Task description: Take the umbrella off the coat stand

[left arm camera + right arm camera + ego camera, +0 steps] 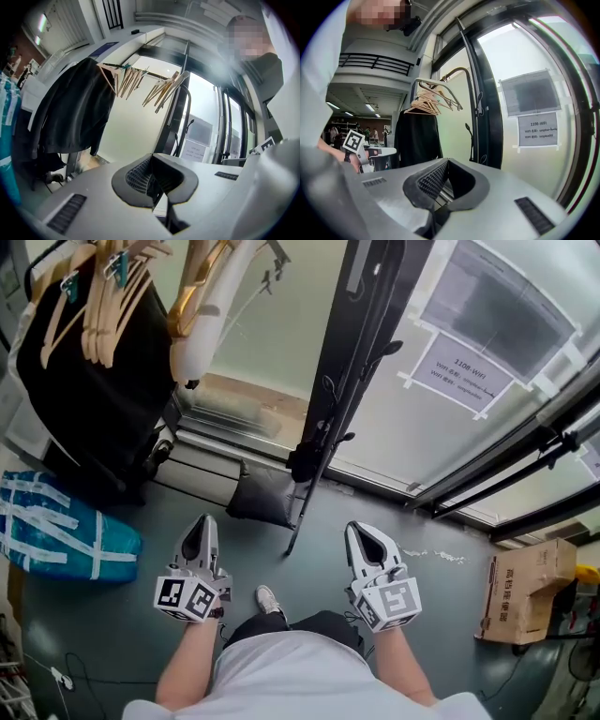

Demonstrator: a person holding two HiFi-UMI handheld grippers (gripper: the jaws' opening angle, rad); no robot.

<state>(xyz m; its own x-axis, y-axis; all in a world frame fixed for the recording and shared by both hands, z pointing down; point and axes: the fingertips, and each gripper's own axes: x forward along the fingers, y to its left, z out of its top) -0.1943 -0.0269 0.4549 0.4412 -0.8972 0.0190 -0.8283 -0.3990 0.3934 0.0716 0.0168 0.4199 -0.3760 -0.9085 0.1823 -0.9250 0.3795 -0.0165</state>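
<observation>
Floor (441, 615) right of the coat stand (319, 486) holds a box (525, 592) seen only overhead.

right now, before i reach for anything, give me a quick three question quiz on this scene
1. True or false: the grey two-jaw left gripper is clamped on something.
2. Pick one: the brown cardboard box stands on the grey floor a) at the person's right, b) at the person's left, c) between the grippers.
3. Fill in: the pale wooden hangers hang beside a ___ garment.
Key: 1 false; 2 a; 3 black.
</observation>
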